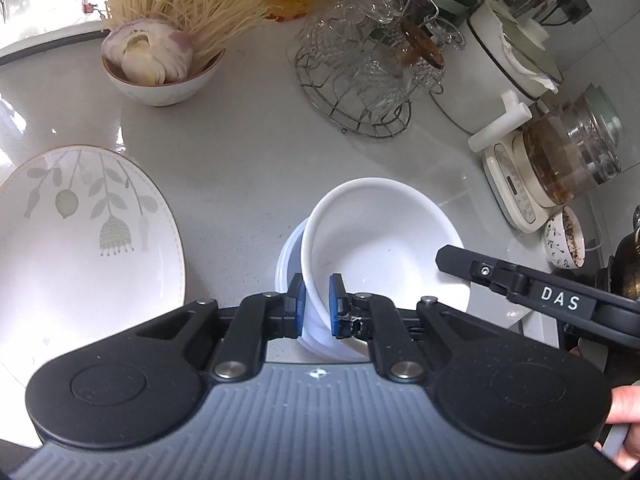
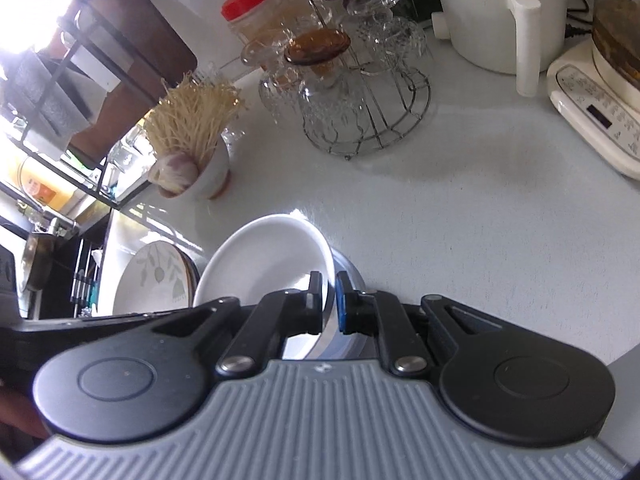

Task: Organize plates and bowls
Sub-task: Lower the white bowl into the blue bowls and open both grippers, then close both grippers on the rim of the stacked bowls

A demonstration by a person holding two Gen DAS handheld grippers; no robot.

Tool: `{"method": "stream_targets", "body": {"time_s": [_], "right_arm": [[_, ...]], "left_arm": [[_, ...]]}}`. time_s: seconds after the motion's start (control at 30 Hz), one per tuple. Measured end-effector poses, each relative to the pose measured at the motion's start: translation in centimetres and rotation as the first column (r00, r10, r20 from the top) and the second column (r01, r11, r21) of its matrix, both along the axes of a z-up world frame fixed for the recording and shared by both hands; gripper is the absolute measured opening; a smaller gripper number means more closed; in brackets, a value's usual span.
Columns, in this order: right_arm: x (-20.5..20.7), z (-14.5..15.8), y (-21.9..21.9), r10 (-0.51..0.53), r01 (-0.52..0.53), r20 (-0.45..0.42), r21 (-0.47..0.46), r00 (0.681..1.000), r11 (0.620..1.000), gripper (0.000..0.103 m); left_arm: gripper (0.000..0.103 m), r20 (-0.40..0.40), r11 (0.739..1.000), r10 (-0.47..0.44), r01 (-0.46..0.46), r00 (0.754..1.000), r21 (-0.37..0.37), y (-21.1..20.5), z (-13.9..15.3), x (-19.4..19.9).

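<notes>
A white bowl (image 1: pixel 380 236) hangs tilted over a paler, bluish-white bowl (image 1: pixel 287 258) that stands on the grey counter. My left gripper (image 1: pixel 317 306) is shut on the white bowl's near left rim, one blue pad inside and one outside. From the right, my right gripper (image 1: pixel 452 260) reaches to the opposite rim. In the right wrist view my right gripper (image 2: pixel 329 300) is shut on the white bowl's (image 2: pixel 264 264) right wall, with the paler bowl (image 2: pixel 354 276) just below. A large leaf-patterned plate (image 1: pixel 80 240) lies to the left.
A bowl of dry noodles and garlic (image 1: pixel 160 76) stands at the back left. A wire rack of glass cups (image 1: pixel 360 80), a white pot (image 1: pixel 500 64), a glass kettle on its base (image 1: pixel 568 152) and a small patterned cup (image 1: pixel 564 240) line the back and right.
</notes>
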State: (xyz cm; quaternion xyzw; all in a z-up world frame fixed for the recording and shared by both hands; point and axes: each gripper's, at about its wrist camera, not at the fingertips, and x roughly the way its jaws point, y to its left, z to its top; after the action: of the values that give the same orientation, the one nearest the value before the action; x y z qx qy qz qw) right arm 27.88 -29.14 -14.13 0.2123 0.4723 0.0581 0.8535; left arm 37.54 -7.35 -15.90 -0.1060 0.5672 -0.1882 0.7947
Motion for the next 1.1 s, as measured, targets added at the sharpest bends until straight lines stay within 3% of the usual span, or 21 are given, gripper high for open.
{"method": "stream_targets", "body": {"time_s": [0.17,0.23,0.3,0.37,0.67,1.1], "right_arm": [[0.2,-0.1,-0.1,-0.012,0.012,-0.023,0.006,1.0,1.0,0.012],[0.1,0.0,-0.2,-0.027,0.027,-0.023,0.017,0.999,0.999,0.025],[-0.2,0.2,-0.3,-0.044,0.045,-0.013,0.029,0.999,0.999,0.053],[-0.2,0.4,-0.5,-0.058,0.058,0.0,0.042,0.998,0.997,0.053],[0.3,-1.9,-1.4,-0.126,0.131,-0.062,0.092,0.99,0.987,0.053],[1.5,-4.8,-1.2,-0.075,0.088,-0.128,0.099,0.989,0.991,0.052]], "left_arm": [[0.013,-0.042,1.0,0.013,-0.013,0.999,0.016,0.5,-0.5,0.4],[0.019,-0.052,1.0,0.018,-0.017,0.998,0.019,0.7,-0.6,0.5],[0.039,-0.05,0.999,0.019,-0.018,0.999,0.033,0.9,-0.6,0.4],[0.047,-0.043,0.999,0.02,-0.018,0.999,0.047,1.0,-0.4,0.4],[0.055,-0.025,0.999,0.012,-0.011,1.0,0.039,1.1,-0.4,0.5],[0.056,-0.02,0.999,0.023,-0.023,1.0,0.036,1.2,-1.2,0.5]]}}
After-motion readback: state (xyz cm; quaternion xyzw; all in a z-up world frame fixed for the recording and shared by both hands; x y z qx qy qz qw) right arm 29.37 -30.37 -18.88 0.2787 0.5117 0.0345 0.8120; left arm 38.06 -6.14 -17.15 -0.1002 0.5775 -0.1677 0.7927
